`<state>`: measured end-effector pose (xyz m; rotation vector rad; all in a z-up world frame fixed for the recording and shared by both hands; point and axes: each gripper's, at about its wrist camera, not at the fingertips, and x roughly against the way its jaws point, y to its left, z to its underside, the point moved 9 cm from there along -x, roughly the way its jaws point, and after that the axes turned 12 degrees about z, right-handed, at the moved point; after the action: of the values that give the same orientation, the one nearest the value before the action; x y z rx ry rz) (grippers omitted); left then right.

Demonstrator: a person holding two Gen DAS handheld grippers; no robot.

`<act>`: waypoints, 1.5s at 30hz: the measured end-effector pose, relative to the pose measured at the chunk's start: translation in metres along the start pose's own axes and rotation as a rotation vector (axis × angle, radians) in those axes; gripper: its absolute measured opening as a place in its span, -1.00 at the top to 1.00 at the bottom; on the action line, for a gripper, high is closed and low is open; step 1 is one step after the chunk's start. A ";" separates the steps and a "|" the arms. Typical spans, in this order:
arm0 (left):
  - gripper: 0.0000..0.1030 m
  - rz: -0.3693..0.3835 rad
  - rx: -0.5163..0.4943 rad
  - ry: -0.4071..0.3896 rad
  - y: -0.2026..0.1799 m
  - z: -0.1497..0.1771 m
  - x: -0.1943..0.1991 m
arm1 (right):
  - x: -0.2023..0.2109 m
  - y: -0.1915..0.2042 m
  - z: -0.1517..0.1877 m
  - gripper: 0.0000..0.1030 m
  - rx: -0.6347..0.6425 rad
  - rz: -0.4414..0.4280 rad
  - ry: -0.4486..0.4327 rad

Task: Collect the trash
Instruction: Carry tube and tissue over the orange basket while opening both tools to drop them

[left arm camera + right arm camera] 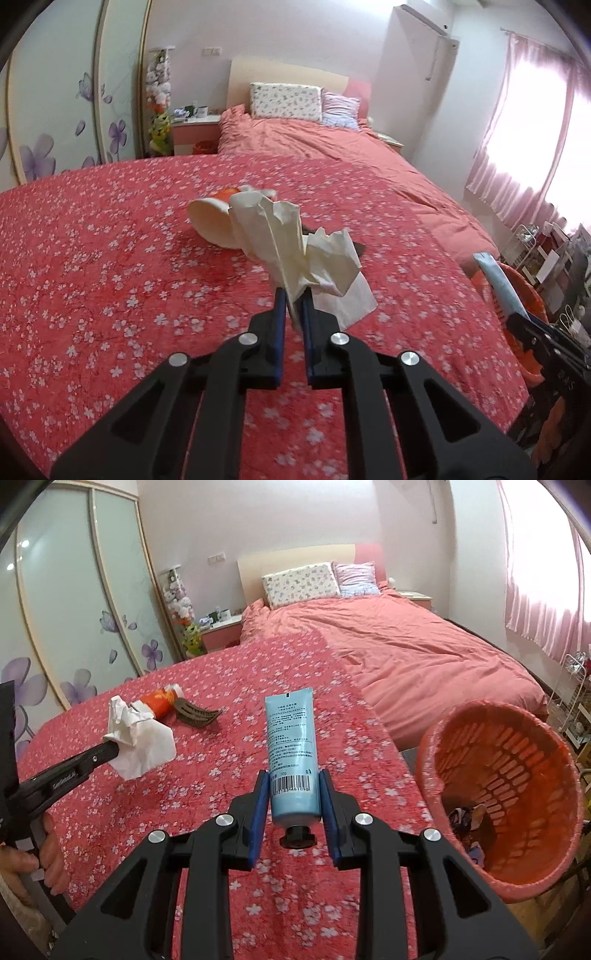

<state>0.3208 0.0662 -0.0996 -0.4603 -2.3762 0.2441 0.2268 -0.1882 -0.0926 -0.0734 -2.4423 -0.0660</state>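
While the left gripper (291,295) clamps its blue pads together on a crumpled white tissue (295,251), the paper hangs clear above the red floral bedspread (92,240), one flat corner drooping to the right of the fingers. In the right wrist view the same tissue (142,742) shows at the left, pinched at the tip of the left gripper (116,747), with a hand (44,853) on the handle at the near left edge.

The right gripper (293,794) is closed on a pale blue tube (291,753), its pads pressing the lower part near the barcode; the black cap points toward the camera and the crimped end points up and away. From the left wrist view the tube (496,280) appears at the right edge.

An orange plastic wastebasket (517,775) sits at the right, just beside the bed's edge, tilted with its mouth toward the camera; some crumpled items lie in its bottom.

Farther across the bedspread lies an overturned paper cup (210,221) with an orange wrapper (160,701) by it, and a brown hair claw clip (195,712) rests just to their right. Beyond, a plain pink duvet (406,646) covers the far part of the bed up to two pillows (306,581).
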 end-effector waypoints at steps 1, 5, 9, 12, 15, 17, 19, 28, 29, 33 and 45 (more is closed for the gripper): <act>0.82 0.005 -0.006 -0.002 -0.003 -0.002 0.001 | 0.004 -0.004 -0.001 0.47 -0.007 0.006 -0.010; 0.82 0.038 -0.032 -0.017 -0.028 -0.006 0.008 | 0.015 -0.016 -0.006 0.47 -0.025 0.025 -0.042; 0.82 0.073 -0.057 -0.028 -0.055 -0.009 0.012 | 0.028 -0.031 -0.009 0.47 -0.053 0.046 -0.078; 0.82 0.113 -0.081 -0.033 -0.082 -0.012 0.014 | 0.037 -0.043 -0.012 0.47 -0.070 0.066 -0.109; 0.82 0.148 -0.100 -0.035 -0.105 -0.013 0.013 | 0.045 -0.057 -0.014 0.47 -0.086 0.096 -0.141; 0.82 0.175 -0.113 -0.033 -0.122 -0.013 0.012 | 0.050 -0.069 -0.016 0.47 -0.101 0.115 -0.158; 0.82 0.203 -0.127 -0.030 -0.140 -0.012 0.010 | 0.053 -0.080 -0.018 0.47 -0.117 0.136 -0.172; 0.82 0.323 -0.189 0.000 -0.217 -0.005 -0.012 | 0.064 -0.143 -0.020 0.47 -0.217 0.250 -0.219; 0.82 0.333 -0.197 0.005 -0.226 -0.003 -0.013 | 0.064 -0.148 -0.020 0.47 -0.226 0.256 -0.221; 0.82 0.380 -0.232 0.030 -0.258 0.004 -0.027 | 0.063 -0.169 -0.021 0.47 -0.265 0.279 -0.225; 0.82 0.458 -0.295 0.094 -0.318 0.025 -0.066 | 0.047 -0.210 -0.014 0.47 -0.353 0.315 -0.210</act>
<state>0.2679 -0.2528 -0.0638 -1.1324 -2.1942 0.0719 0.1848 -0.3971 -0.0572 -0.6481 -2.5686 -0.3635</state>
